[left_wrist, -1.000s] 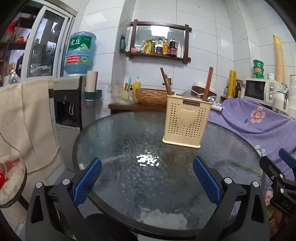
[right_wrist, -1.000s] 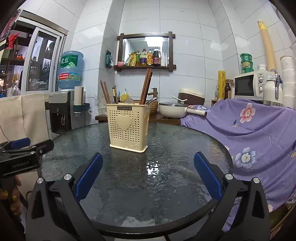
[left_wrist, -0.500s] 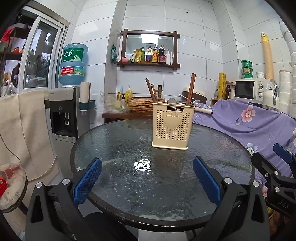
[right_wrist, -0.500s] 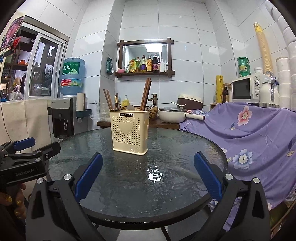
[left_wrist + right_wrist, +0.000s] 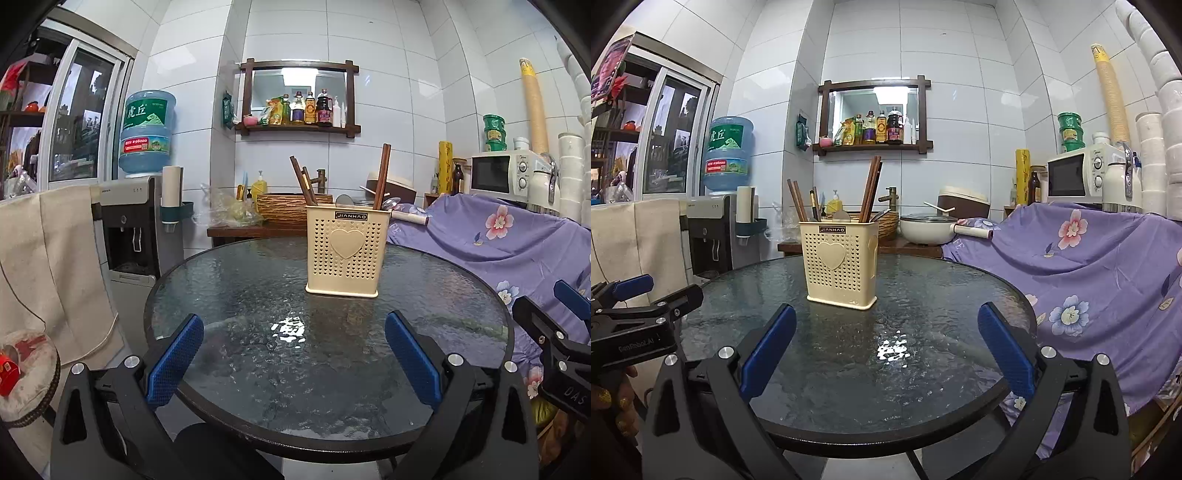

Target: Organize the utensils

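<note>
A cream perforated utensil holder (image 5: 346,252) (image 5: 842,263) with a heart on its front stands on the round glass table (image 5: 258,306) (image 5: 942,295). Brown chopsticks (image 5: 380,177) (image 5: 871,188) and spoon bowls stick up out of it. My left gripper (image 5: 293,354) hovers open over the table's near edge, well short of the holder, with nothing between its blue pads. My right gripper (image 5: 886,347) is open too, likewise back from the holder. Each gripper shows at the edge of the other's view.
A water dispenser (image 5: 136,229) with a blue bottle stands left. A purple flowered cloth (image 5: 1089,266) covers furniture on the right, a microwave (image 5: 1082,177) behind it. A white pan (image 5: 931,229) and woven basket (image 5: 284,206) sit on the wooden counter behind. A cushioned stool (image 5: 26,373) is at lower left.
Both grippers have drawn back and tilted up from the table; the holder looks farther away and the table's near rim has come into view. Both stay open.
</note>
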